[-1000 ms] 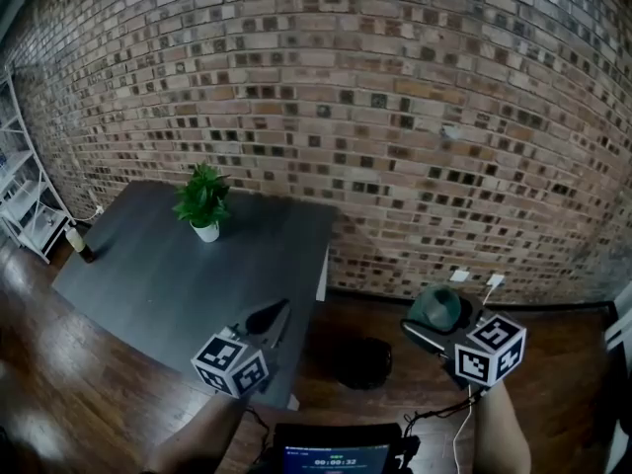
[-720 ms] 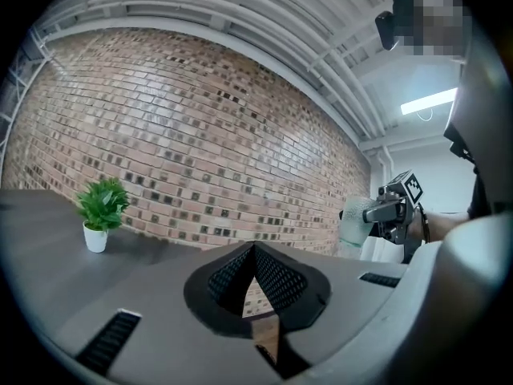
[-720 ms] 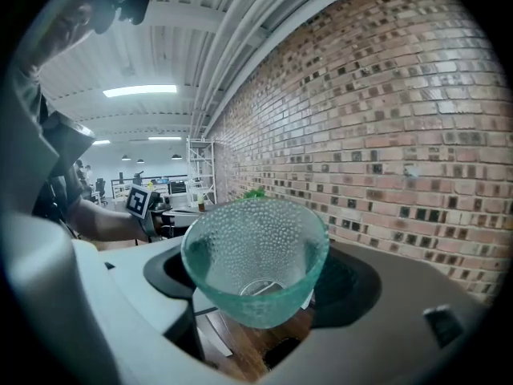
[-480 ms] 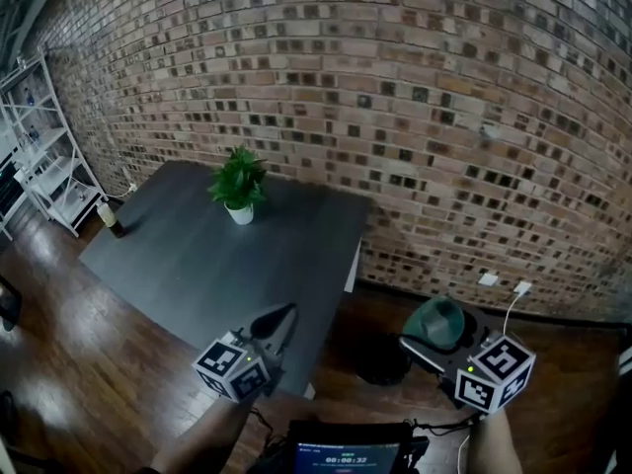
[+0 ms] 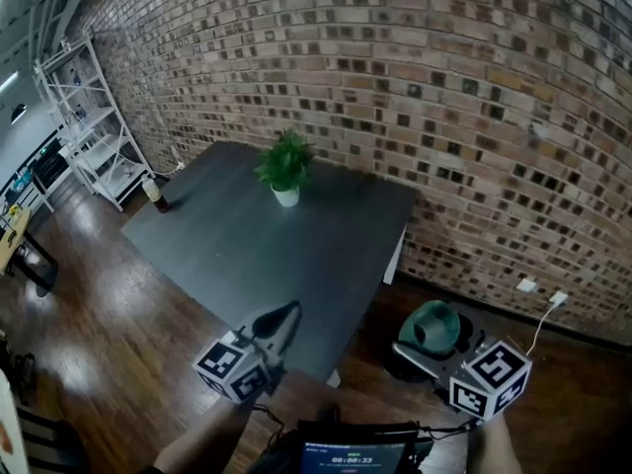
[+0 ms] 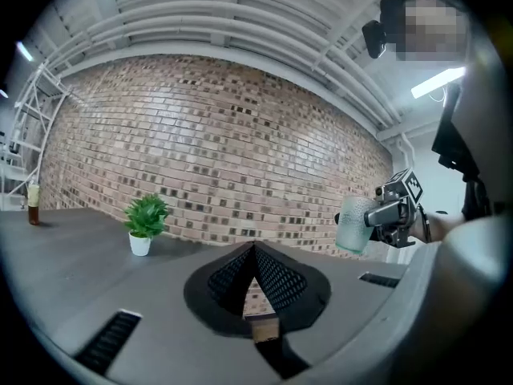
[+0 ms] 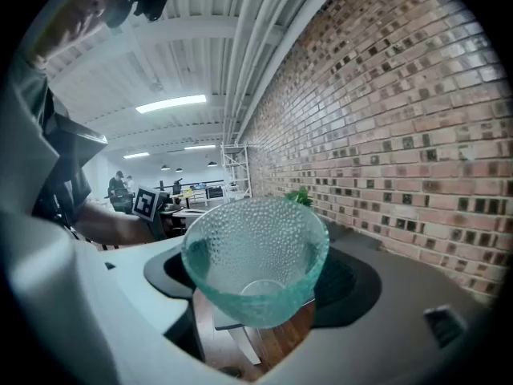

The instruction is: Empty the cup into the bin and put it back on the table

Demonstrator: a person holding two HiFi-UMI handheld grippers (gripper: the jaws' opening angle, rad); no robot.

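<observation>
My right gripper (image 5: pixel 441 336) is shut on a teal dimpled glass cup (image 5: pixel 433 328), held low at the right, just off the near right corner of the dark grey table (image 5: pixel 247 255). In the right gripper view the cup (image 7: pixel 256 247) sits upright between the jaws of the right gripper (image 7: pixel 260 277) and looks empty. A black bin (image 5: pixel 395 365) stands on the floor under the cup, mostly hidden. My left gripper (image 5: pixel 284 314) hovers at the table's near edge; seen from its own camera, the left gripper (image 6: pixel 255 251) has jaws meeting at the tips, empty. From there the cup (image 6: pixel 351 223) shows at the right.
A small potted plant (image 5: pixel 285 168) stands at the table's far side and a brown bottle (image 5: pixel 153 192) at its left corner. A white shelf rack (image 5: pixel 94 126) stands at the far left against the brick wall (image 5: pixel 444 97). A screen (image 5: pixel 341 454) sits below, near my body.
The head view has swung left, so table and plant sit further right and the shelf rack has come into view. Both grippers moved sideways; the cup stays in the right one.
</observation>
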